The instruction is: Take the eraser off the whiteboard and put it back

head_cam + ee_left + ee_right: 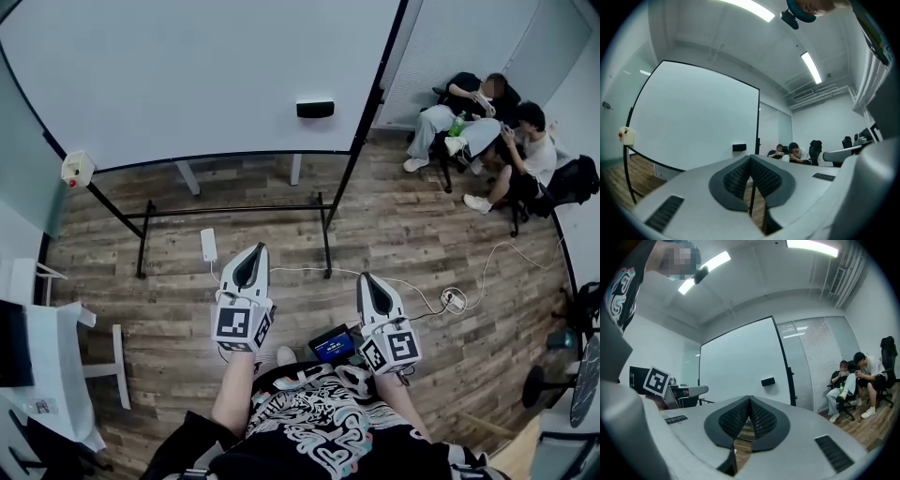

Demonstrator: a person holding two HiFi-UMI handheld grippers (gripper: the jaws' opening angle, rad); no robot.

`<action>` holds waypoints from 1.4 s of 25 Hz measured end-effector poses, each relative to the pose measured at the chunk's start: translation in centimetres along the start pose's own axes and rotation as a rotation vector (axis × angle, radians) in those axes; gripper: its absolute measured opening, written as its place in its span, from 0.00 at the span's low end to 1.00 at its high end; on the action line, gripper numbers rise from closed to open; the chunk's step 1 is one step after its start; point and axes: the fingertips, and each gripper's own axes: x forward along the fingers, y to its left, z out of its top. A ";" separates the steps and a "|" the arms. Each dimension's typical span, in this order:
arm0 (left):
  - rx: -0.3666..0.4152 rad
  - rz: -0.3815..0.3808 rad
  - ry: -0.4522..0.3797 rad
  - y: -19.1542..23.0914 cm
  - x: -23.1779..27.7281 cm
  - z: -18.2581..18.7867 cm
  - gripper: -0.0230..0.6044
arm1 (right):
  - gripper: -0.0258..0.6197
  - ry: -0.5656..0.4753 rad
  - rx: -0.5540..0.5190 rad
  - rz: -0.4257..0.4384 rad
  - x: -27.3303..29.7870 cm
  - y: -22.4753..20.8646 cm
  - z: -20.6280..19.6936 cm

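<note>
A black eraser [315, 109] sticks to the lower right part of the white whiteboard [187, 75]. The same eraser [738, 147] shows small in the left gripper view, and the eraser [768, 381] shows again in the right gripper view. My left gripper [254, 251] and right gripper [366, 279] are held side by side well short of the board, both pointing level toward it. Both are shut with their pads together and nothing between them. The left gripper [750, 159] and right gripper [749, 401] show the same in their own views.
The whiteboard stands on a black frame [234, 211] over a wooden floor. A white power strip [208, 245] and a cable [450, 298] lie on the floor. Two seated people [497, 131] are at the right. A white table [56, 375] is at the left.
</note>
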 end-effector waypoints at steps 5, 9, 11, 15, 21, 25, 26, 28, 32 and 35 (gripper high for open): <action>0.008 0.010 0.002 1.1 0.6 0.0 0.06 | 0.06 0.001 0.000 0.005 1.7 0.1 -0.1; 0.014 0.021 0.000 2.2 1.9 0.0 0.06 | 0.06 0.002 -0.001 0.021 3.5 0.0 -0.3; 0.020 0.026 -0.001 2.7 3.0 0.0 0.06 | 0.06 -0.007 0.004 0.030 4.6 -0.5 -0.3; 0.033 0.043 0.009 3.9 5.4 -0.3 0.06 | 0.06 -0.009 0.016 0.039 7.3 -1.9 -0.5; 0.068 0.053 0.007 5.7 11.4 -0.1 0.06 | 0.06 -0.023 0.040 0.052 13.4 -5.1 -0.4; 0.076 0.065 0.000 6.9 15.5 0.5 0.06 | 0.06 -0.029 0.040 0.074 17.8 -7.1 0.4; 0.076 0.073 -0.002 7.3 16.5 0.6 0.06 | 0.06 -0.027 0.038 0.081 18.8 -7.6 0.6; 0.072 0.091 -0.005 7.9 18.6 0.7 0.06 | 0.06 -0.021 0.036 0.094 20.8 -8.8 0.8; 0.056 0.118 0.004 8.9 22.4 0.2 0.06 | 0.06 -0.008 0.036 0.113 24.4 -11.3 0.9; 0.055 0.136 0.009 9.5 25.1 0.0 0.06 | 0.06 0.001 0.041 0.119 27.0 -13.3 0.9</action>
